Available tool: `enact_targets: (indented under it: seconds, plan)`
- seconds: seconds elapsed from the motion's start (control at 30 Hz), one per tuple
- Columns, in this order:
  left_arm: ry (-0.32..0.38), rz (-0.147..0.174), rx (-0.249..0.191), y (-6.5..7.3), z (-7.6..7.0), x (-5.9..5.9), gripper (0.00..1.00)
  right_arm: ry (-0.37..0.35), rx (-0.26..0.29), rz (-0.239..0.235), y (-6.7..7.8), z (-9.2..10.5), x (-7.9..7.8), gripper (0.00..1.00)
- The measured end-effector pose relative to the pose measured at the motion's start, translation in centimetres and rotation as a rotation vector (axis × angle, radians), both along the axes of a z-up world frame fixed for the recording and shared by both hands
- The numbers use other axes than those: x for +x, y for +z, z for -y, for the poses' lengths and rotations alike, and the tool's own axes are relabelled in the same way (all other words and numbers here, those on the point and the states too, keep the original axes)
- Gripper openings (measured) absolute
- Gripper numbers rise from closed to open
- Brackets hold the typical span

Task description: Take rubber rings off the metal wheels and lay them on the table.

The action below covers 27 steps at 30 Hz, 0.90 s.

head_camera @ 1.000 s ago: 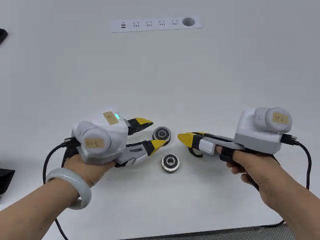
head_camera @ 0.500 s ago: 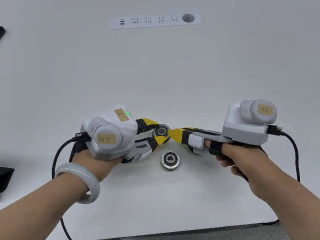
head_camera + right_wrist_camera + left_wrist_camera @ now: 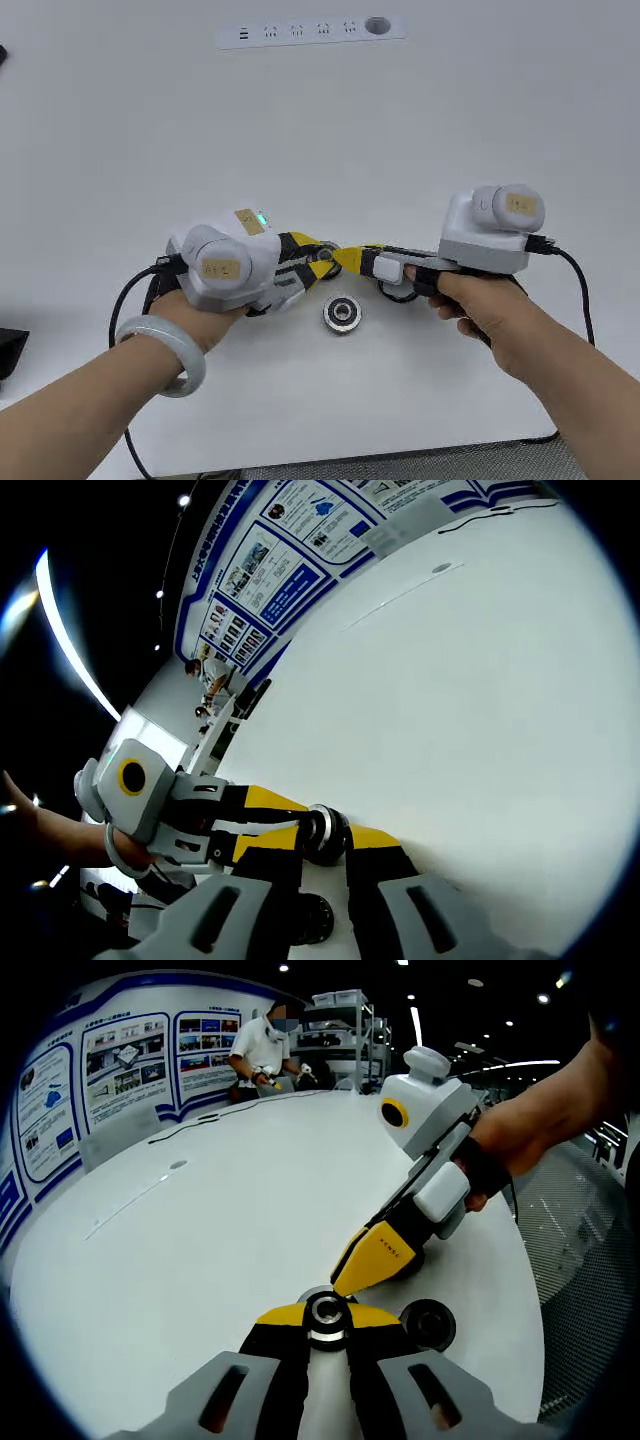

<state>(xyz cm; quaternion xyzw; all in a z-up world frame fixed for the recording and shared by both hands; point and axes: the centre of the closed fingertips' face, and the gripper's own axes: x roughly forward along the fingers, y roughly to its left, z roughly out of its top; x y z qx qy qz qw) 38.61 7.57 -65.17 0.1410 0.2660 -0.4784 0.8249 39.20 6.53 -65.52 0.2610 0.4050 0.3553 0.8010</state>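
Note:
My left gripper (image 3: 318,264) is shut on a small metal wheel (image 3: 327,1318) and holds it just above the white table (image 3: 400,150). In my left gripper view the wheel sits face-on between the yellow jaw tips. My right gripper (image 3: 346,258) comes in from the right, tip to tip with the left one. Its jaws pinch the rim of that same wheel (image 3: 325,832), where the black rubber ring sits. A second wheel (image 3: 342,313) lies flat on the table just below both tips. A loose black rubber ring (image 3: 399,294) lies partly hidden under the right gripper.
A white power strip (image 3: 310,30) lies at the far edge of the table. Black cables trail from both grippers toward the near edge. A dark object (image 3: 8,352) sits at the left border. A person stands at a far bench (image 3: 262,1055).
The left gripper has closed on the wheel and lifted it slightly. The right gripper has moved left from beside the loose ring to the held wheel, and both tips now meet.

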Motion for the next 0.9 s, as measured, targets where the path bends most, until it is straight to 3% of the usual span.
enact_targets:
  seconds: [0.4, 0.67, 0.77, 0.9]
  plan:
    - [-0.004, 0.008, 0.002, 0.0, -0.1, 0.1, 0.13, 0.016, 0.011, -0.024, -0.5, -0.6, 0.0, 0.20]
    - [-0.002, 0.009, 0.003, 0.1, -0.2, 0.0, 0.13, 0.008, 0.053, -0.082, -0.4, -0.4, -0.5, 0.21]
    - [0.000, 0.010, 0.003, 0.1, -0.2, 0.0, 0.13, 0.020, 0.081, -0.106, 0.0, -0.5, -1.0, 0.17]
    - [0.001, 0.009, 0.001, 0.1, -0.2, 0.0, 0.13, 0.011, 0.079, -0.103, 0.2, -0.4, -1.0, 0.17]
